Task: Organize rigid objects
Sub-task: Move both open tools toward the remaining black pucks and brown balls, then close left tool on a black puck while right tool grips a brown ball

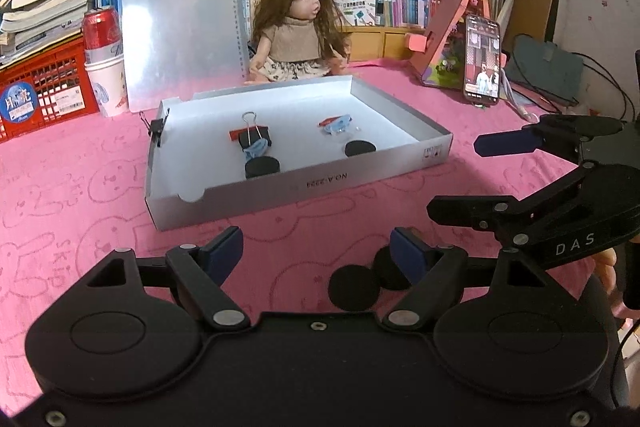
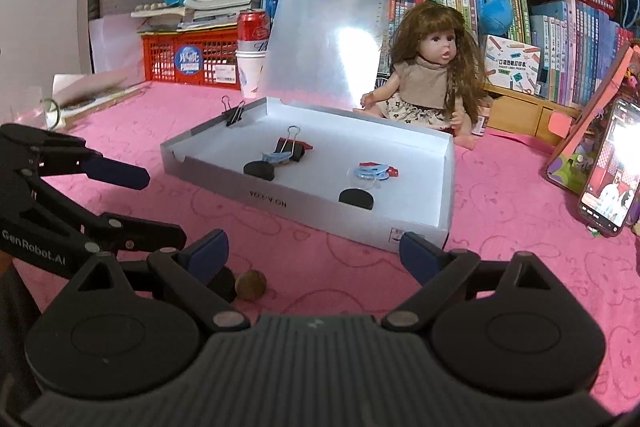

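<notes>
A shallow silver box (image 1: 240, 193) (image 2: 280, 201) lies on the pink cloth. Inside are two black discs (image 1: 262, 167) (image 1: 360, 148), a black binder clip (image 1: 252, 137) (image 2: 290, 147) and a small blue-and-red clip (image 1: 335, 123) (image 2: 374, 171). Another binder clip (image 1: 156, 129) (image 2: 234, 113) is clamped on the box's left wall. Two black discs (image 1: 354, 287) (image 1: 386, 269) lie on the cloth by my left gripper (image 1: 318, 255), which is open and empty. My right gripper (image 2: 314, 253) is open and empty; a black disc (image 2: 224, 283) and a brown disc (image 2: 251, 285) lie near its left finger.
A doll (image 1: 296, 31) (image 2: 432, 83) sits behind the box beside an upright clear clipboard (image 1: 180, 23) (image 2: 328, 39). A red can on paper cups (image 1: 102, 55) and a red crate (image 1: 44, 83) stand left. A phone (image 1: 482, 61) (image 2: 608, 167) leans on a stand at right. Books line the back.
</notes>
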The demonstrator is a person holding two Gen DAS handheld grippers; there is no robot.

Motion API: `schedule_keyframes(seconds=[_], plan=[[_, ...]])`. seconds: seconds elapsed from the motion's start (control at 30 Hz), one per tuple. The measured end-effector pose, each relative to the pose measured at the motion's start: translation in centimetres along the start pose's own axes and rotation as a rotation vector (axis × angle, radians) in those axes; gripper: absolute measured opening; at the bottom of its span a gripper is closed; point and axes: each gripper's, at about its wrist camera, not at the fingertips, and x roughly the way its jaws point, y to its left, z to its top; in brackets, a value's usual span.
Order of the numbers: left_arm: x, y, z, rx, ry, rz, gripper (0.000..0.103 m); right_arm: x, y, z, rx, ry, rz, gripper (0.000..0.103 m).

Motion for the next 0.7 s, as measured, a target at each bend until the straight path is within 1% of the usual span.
schedule_keyframes(seconds=[0.2, 0.3, 0.37, 0.4, 0.47, 0.5, 0.57, 0.63, 0.67, 0.7], plan=[[-0.1, -0.1, -0.8, 0.009, 0.019, -0.015, 0.074, -0.2, 0.5, -0.7, -0.021, 0.018, 0.027, 0.097], [0.0, -0.1, -1.1, -0.001, 0.035, -0.024, 0.07, -0.1, 1.1, -1.0, -0.042, 0.031, 0.044, 0.096], [0.1, -0.1, -1.3, -0.005, 0.044, -0.027, 0.063, -0.1, 1.5, -1.2, -0.063, 0.04, 0.048, 0.095], [0.1, -0.1, -1.5, -0.007, 0.05, -0.022, 0.062, 0.0, 1.7, -1.3, -0.071, 0.044, 0.044, 0.094], [0.3, -0.1, -1.6, -0.006, 0.064, -0.014, 0.055, 0.1, 1.9, -1.5, -0.083, 0.053, 0.035, 0.092], [0.4, -0.1, -1.7, -0.007, 0.069, -0.016, 0.054, 0.1, 1.9, -1.5, -0.085, 0.058, 0.031, 0.091], [0.4, -0.1, -1.9, -0.012, 0.078, -0.025, 0.053, 0.2, 1.9, -1.6, -0.082, 0.064, 0.033, 0.088], [0.5, -0.2, -2.0, -0.01, 0.081, -0.028, 0.052, 0.3, 1.8, -1.5, -0.072, 0.067, 0.03, 0.08], [0.5, -0.3, -2.1, -0.01, 0.082, -0.029, 0.051, 0.3, 1.7, -1.4, -0.065, 0.067, 0.023, 0.077], [0.6, -0.4, -2.1, -0.01, 0.084, -0.032, 0.05, 0.4, 1.7, -1.3, -0.06, 0.067, 0.012, 0.072]])
